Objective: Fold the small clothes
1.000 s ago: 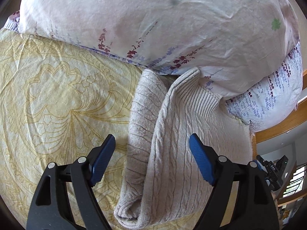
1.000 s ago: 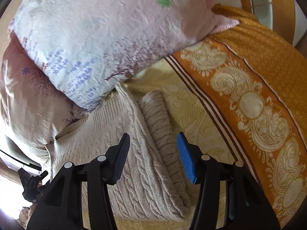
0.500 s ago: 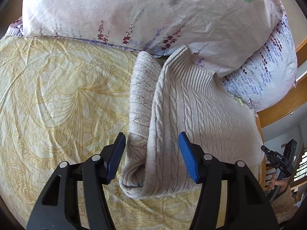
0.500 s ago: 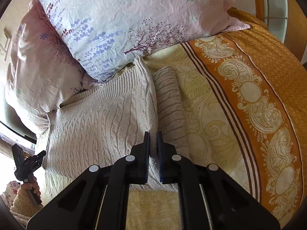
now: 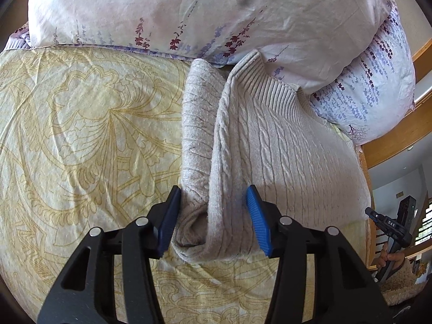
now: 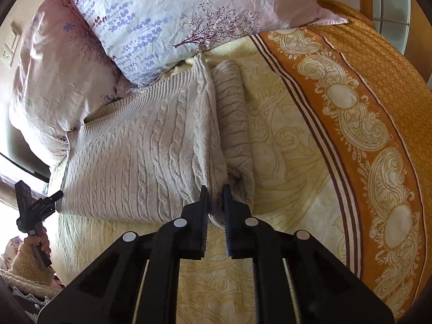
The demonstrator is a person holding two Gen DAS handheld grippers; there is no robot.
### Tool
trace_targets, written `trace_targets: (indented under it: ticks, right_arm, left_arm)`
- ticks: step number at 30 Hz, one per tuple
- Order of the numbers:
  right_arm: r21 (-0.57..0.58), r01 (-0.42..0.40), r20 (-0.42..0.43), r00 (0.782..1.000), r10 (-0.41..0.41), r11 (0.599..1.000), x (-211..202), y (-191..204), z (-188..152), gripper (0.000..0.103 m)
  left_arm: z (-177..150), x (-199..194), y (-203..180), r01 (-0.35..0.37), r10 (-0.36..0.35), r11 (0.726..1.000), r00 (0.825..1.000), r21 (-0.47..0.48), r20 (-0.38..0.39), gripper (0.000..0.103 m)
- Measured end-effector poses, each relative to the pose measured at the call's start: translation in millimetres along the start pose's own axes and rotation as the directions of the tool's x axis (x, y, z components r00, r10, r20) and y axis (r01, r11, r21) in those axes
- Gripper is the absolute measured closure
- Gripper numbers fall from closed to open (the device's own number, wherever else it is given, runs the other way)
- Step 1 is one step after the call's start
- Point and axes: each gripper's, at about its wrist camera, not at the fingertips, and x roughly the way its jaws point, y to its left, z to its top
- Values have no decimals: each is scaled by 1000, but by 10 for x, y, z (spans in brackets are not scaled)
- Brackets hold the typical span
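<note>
A beige cable-knit sweater (image 5: pixel 283 145) lies folded on the yellow bedsheet (image 5: pixel 81 135), its far end against the pillows. A sleeve (image 5: pixel 197 124) lies folded along its left edge. My left gripper (image 5: pixel 213 216) is open, its blue pads on either side of the sweater's near folded corner. In the right wrist view the sweater (image 6: pixel 140 145) lies left of centre, the sleeve (image 6: pixel 232 113) on its right. My right gripper (image 6: pixel 216 202) is shut on the sweater's folded edge at the near corner.
Floral pillows (image 5: pixel 216 13) lie behind the sweater. An orange patterned bedspread (image 6: pixel 378 108) covers the bed on the right. A wooden bed frame (image 5: pixel 397 140) borders the bed's edge. The other hand-held gripper shows at the frame's edge (image 5: pixel 391 226).
My left gripper has narrowed and settled around the sweater's near corner. My right gripper went from open to shut on the folded edge and has held there.
</note>
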Motion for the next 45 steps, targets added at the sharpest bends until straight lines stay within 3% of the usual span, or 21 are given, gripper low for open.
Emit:
trace_targets:
  ticks: [4,10,14,16,18,24,29,32,35,42,45]
  right_arm:
    - [48,21,-16,1000,-20,999,-78,-110,-75,95]
    - [42,123,-33,992,-121,992,26,-76,-24,92]
    - [-1,166,79,983,-165,986,-116,118,56,60]
    - [-27,168,164,973,-162,985,-169,257,139,57]
    - [-81,148,190,973,-130,986,-104,443,247,57]
    - [-255,68,87,995,-47,964,455,1157,325,57]
    - [-406,94,52,995,-80,909,764,1583,247,57]
    - [-456,129,36,991,-126,881,877,1653,183,46]
    - [-457,120,25,992,-123,881,921,1618,124,42]
    - [-459,88,9,995,-95,884,928,1628,95,30]
    - [-469,91,11,995,-97,879,934,1644,87,28]
  left_arm:
    - [-19,-25,67,9,-9,1000,1000,-13,-4,65]
    - [35,-39,87,6,-6,1000,1000,-7,-23,61]
    - [141,-137,216,34,-31,996,999,-86,35,40]
    - [223,-144,281,63,-57,990,997,-127,52,37]
    - [317,-93,305,80,-74,987,996,-142,51,37]
    - [586,94,245,116,-114,982,993,-152,25,36]
    - [736,139,170,134,-133,981,991,-137,13,35]
    - [781,169,137,152,-152,980,988,-126,5,35]
    - [810,192,151,184,-186,974,983,-131,-3,34]
    - [809,278,338,336,-348,909,937,-248,-6,47]
    - [790,283,360,350,-363,898,932,-268,1,48]
